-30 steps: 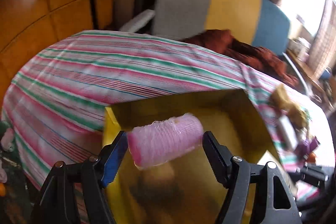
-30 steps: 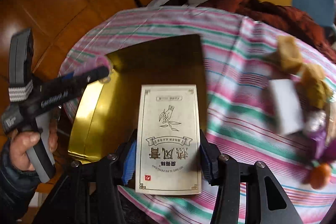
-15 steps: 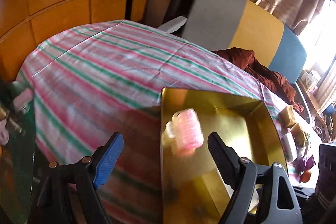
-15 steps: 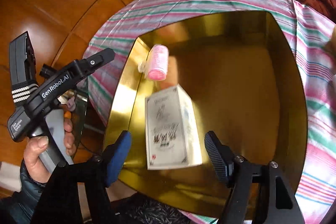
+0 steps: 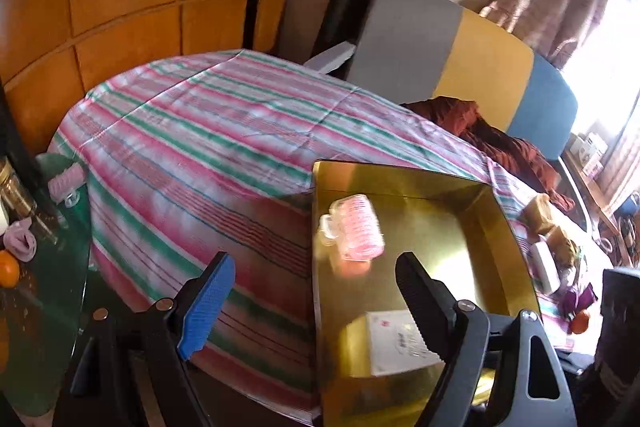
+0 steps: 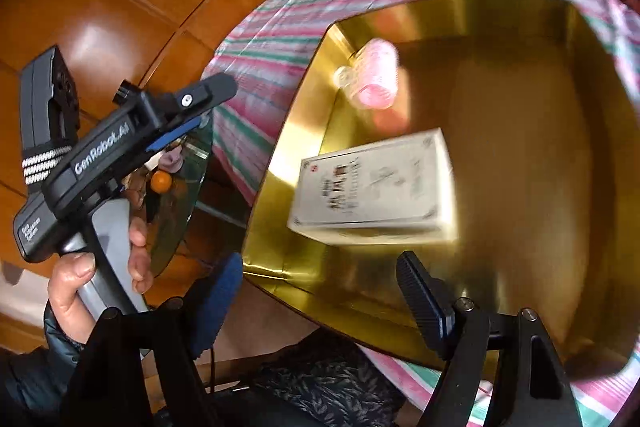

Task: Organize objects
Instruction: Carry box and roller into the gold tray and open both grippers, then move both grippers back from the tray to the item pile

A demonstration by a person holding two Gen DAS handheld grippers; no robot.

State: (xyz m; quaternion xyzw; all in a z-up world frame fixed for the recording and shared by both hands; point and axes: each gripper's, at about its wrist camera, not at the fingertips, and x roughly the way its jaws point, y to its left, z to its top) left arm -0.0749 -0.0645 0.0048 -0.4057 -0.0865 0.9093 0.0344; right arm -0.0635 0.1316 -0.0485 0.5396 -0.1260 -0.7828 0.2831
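A gold box (image 5: 492, 223) (image 6: 520, 155) sits on the striped tablecloth (image 5: 208, 131). A pink hair roller (image 5: 358, 233) (image 6: 376, 75) lies in its near-left corner. A cream printed carton (image 6: 376, 187) (image 5: 400, 343) lies flat beside it in the box. My left gripper (image 5: 316, 301) is open and empty, hovering over the box's left edge; it also shows in the right wrist view (image 6: 192, 111). My right gripper (image 6: 324, 307) is open and empty above the box's near rim.
A glass side table (image 5: 36, 267) at the left holds another pink roller (image 5: 66, 179), a jar and an orange (image 5: 8, 269). Sponges, a white block and small items (image 5: 548, 239) lie on the cloth right of the box. A sofa stands behind.
Both grippers opened and drew back. The pink roller dropped from the left one into the box, and the carton dropped from the right one into the box.
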